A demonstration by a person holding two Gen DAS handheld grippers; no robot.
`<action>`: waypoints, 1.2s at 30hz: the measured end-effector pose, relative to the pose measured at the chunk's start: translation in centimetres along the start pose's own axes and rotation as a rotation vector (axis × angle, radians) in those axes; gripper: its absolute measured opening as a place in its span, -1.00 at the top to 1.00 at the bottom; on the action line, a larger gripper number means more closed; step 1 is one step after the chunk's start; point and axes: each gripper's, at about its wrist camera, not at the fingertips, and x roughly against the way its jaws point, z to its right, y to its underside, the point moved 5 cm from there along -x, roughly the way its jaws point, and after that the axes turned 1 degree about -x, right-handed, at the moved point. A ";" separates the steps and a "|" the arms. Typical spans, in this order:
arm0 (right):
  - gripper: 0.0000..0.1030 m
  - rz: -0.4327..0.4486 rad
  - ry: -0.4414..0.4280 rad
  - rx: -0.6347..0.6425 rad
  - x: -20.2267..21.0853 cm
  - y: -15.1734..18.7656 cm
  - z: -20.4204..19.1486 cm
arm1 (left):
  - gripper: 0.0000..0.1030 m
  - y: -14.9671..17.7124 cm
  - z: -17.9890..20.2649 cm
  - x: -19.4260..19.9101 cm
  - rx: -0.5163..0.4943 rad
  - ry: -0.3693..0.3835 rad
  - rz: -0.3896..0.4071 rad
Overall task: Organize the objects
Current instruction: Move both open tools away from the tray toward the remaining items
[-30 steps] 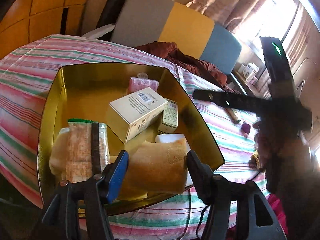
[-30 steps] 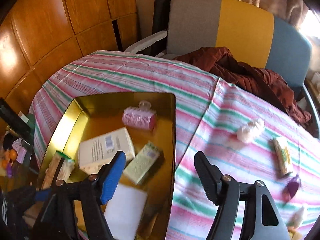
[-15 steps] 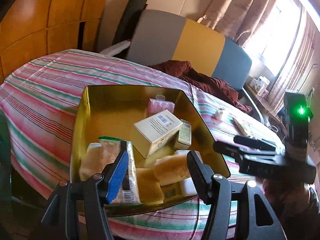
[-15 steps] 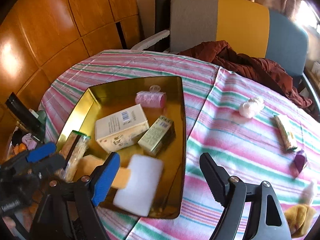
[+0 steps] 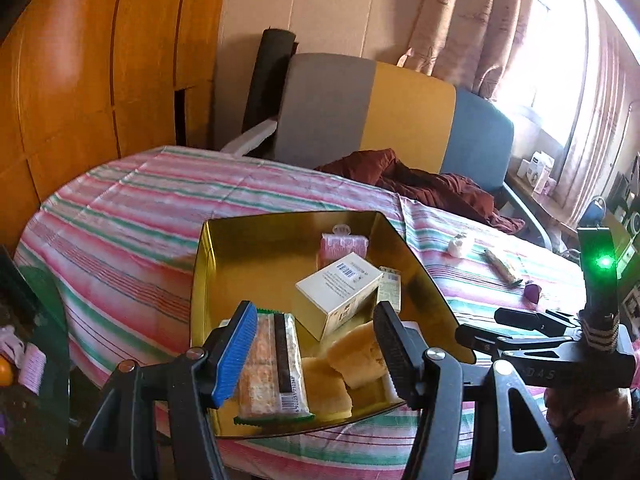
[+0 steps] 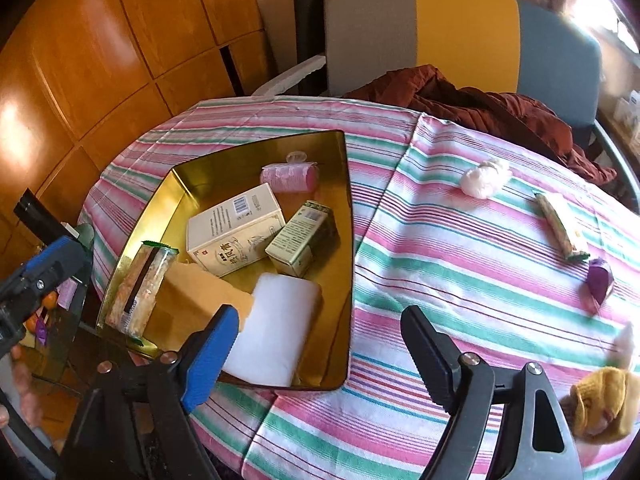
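Observation:
A gold tray (image 6: 348, 240) (image 5: 208, 264) on the striped table holds a cream box (image 6: 232, 236) (image 5: 338, 292), a green box (image 6: 300, 236), a pink roller (image 6: 288, 176) (image 5: 344, 244), a snack pack (image 6: 140, 288) (image 5: 268, 364), a yellow sponge (image 6: 196, 300) (image 5: 356, 356) and a white block (image 6: 276, 332). My left gripper (image 5: 316, 352) is open and empty above the tray's near end. My right gripper (image 6: 320, 348) is open and empty over the tray's near right corner. Loose on the cloth lie a white ball (image 6: 484, 176), a wrapped bar (image 6: 560, 224), a purple piece (image 6: 600, 280) and a yellow cloth (image 6: 604, 404).
A grey, yellow and blue sofa back (image 6: 460, 36) with a dark red garment (image 6: 480, 112) lies behind the table. Wood panelling (image 6: 100, 60) is to the left. A low glass side table (image 5: 36, 344) with small items stands left of the table. The right gripper's body (image 5: 560, 348) shows in the left wrist view.
Both grippers have pulled back and up from the tray. The yellow sponge, earlier between my left fingers, now lies in the tray beside the white block.

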 end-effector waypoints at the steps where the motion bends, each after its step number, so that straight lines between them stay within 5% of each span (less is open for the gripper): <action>1: -0.63 0.002 0.000 -0.004 0.1 0.0 0.2 | -0.19 -0.1 0.2 0.1 -0.010 -0.005 0.004; 22: -0.66 0.036 0.068 -0.161 2.1 1.2 7.6 | -0.19 -1.7 6.5 -0.8 -0.183 0.044 0.000; 36: -0.74 0.019 0.115 -0.273 1.7 2.4 13.1 | -0.19 -3.1 11.0 -4.2 -0.226 0.135 -0.087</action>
